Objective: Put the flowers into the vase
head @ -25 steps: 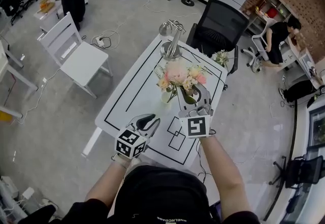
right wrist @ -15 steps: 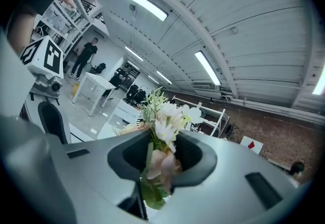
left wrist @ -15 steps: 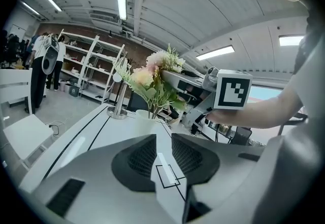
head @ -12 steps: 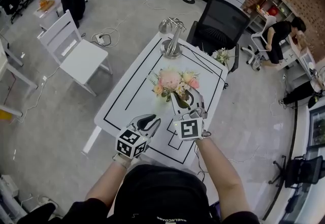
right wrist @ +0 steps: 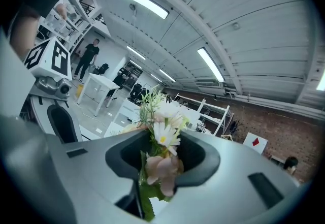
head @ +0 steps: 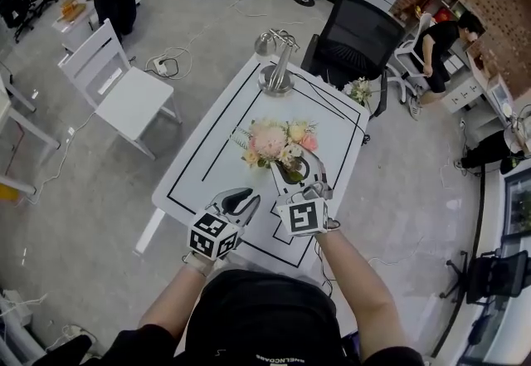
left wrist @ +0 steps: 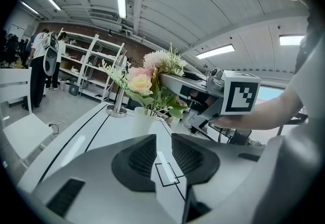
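right tongs [right wrist: 161,167]: just been easing open around the flowers [head: 276,143], we reckon to let go, since the stems look seated in the vase [left wrist: 142,120] mid-counter [head: 217,158] | left tongs [left wrist: 163,159]: slightly apart, empty, parked aside so they don't bump anything

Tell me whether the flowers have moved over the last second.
Yes. The flowers have shifted nearer the person, farther from the metal stand.

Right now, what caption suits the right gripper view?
Flowers between the right gripper's jaws, which have just been opening.
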`<state>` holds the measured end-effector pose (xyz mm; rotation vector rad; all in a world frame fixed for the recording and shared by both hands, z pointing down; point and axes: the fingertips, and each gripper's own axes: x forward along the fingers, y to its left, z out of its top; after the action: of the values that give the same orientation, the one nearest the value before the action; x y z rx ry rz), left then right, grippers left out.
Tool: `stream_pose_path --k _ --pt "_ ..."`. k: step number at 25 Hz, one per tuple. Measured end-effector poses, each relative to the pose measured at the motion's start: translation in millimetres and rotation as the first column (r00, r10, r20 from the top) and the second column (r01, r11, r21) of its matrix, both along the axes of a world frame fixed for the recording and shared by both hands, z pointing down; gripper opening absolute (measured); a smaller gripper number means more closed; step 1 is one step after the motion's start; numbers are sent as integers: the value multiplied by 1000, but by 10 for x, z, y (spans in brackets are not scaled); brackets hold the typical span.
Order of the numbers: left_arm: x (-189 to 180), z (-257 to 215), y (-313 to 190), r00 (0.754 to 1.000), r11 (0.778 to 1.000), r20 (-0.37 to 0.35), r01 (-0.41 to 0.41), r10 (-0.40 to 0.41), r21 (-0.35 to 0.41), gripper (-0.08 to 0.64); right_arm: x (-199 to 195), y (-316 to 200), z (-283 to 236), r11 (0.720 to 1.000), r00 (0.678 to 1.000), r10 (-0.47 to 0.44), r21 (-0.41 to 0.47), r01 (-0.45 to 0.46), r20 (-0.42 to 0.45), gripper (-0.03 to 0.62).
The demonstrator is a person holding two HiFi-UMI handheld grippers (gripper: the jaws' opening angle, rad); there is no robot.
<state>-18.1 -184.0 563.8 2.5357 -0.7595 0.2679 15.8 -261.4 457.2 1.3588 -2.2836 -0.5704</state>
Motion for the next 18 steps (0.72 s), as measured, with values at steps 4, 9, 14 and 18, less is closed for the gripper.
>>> stream_pose_path --k 4,9,14,18 --pt "13 18 0 1000 1000 4 -3 3 -4 74 -12 23 76 1000 1000 -10 -3 10 -16 140" --pt "40 28 56 1000 1000 9 -13 13 -4 74 -55 132 122 999 1000 -20 -49 20 -12 166" --pt "82 41 105 1000 1000 16 -22 23 -3 74 -44 196 161 997 1000 -18 -71 17 -16 200" --pt "107 50 159 999 1000 21 -27 27 -3 74 22 242 268 998 1000 -18 -60 16 -20 243"
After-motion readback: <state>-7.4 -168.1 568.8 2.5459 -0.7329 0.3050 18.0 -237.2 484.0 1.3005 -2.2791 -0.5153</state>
